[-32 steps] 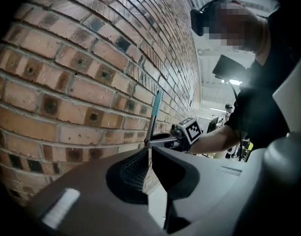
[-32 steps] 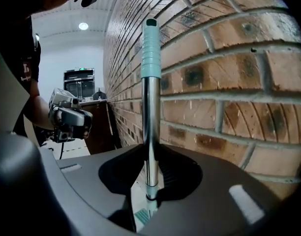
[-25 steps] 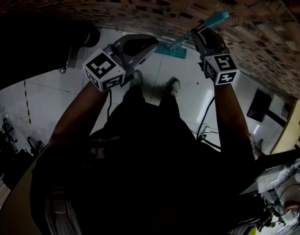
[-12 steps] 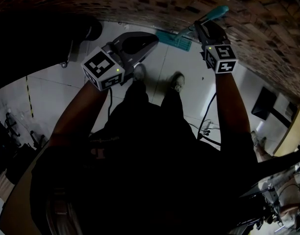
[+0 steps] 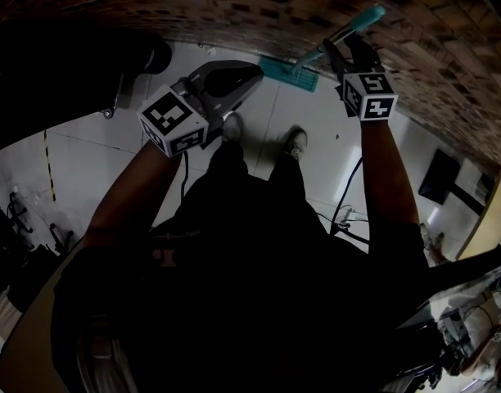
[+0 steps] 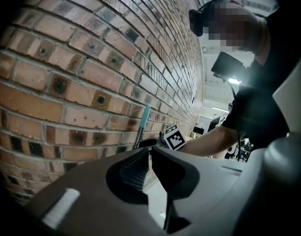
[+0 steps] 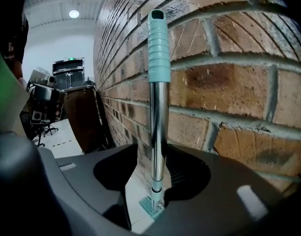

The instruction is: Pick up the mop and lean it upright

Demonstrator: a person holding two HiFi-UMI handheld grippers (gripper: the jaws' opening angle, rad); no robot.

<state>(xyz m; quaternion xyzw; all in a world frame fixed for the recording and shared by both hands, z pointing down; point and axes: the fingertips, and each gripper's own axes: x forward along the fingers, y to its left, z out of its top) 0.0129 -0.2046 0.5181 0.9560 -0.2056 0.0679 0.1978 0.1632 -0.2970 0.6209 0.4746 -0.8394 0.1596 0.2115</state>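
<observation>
**Release stage of leaning the mop against the wall.** The mop [image 7: 158, 107] stands close to upright. Its long axis runs from the teal mop head [image 5: 290, 74], which lies flat on the floor [image 5: 259, 137] beside the foot of the brick wall [image 7: 229, 82], up to the ribbed teal grip [image 7: 158, 43]. The grip points upward and tips slightly toward the bricks; no view shows whether it actually touches them.

The right claw [image 7: 154, 154] straddles the chrome shaft below the grip. Its jaws have just been opening and now stand apart. The shaft is between them, with a gap showing on at least one side, so the pads no longer clamp it. This placement probably lets the mop's weight pass to the floor and wall. The jaws around the shaft could still catch it if it tipped sideways.

The left claw [image 6: 149, 151] is held off to the side, near the wall but well apart from the shaft. Its jaws are drawn together on nothing. It appears to be kept clear so that it cannot nudge the mop.

With the head flat on the floor, the lean looks stable, though smooth tile could let the head slide outward. Drawing the right claw straight back off the shaft would disturb it least.
</observation>
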